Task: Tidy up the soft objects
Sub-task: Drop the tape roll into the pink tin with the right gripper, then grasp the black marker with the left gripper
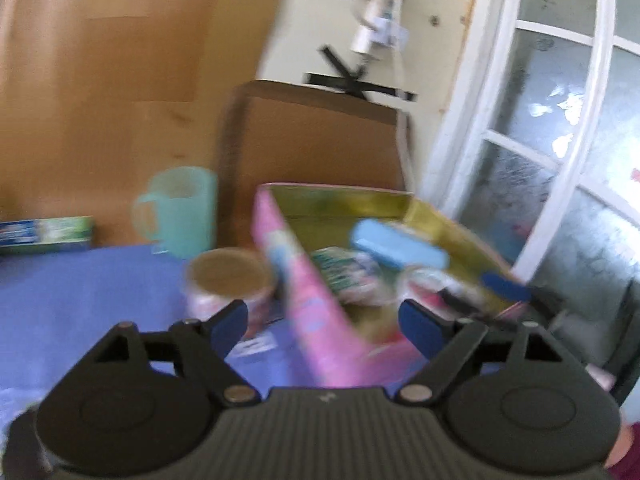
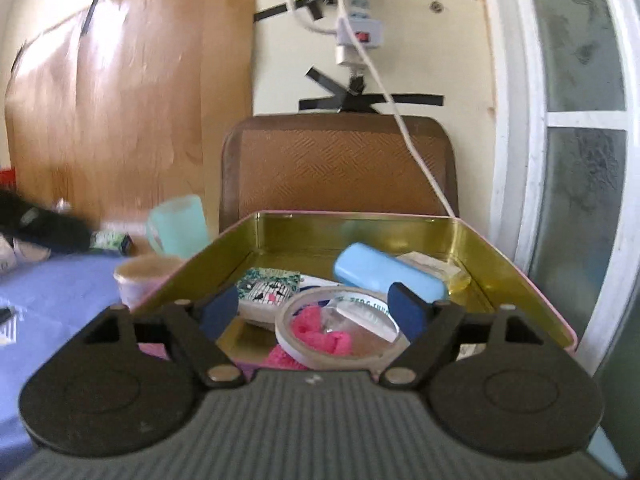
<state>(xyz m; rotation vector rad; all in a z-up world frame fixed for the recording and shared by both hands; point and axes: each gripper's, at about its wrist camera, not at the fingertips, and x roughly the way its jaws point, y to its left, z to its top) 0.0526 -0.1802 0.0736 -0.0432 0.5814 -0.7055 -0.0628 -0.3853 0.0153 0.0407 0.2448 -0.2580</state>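
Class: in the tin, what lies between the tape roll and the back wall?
The blue case, seen in the right wrist view, behind the tape roll in the tin.

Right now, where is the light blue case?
In the right wrist view the light blue case lies inside the gold-lined tin, toward its back right, just behind the tape roll and the pink fabric.

Pink fabric, maybe sponge, inside gold-lined tin.
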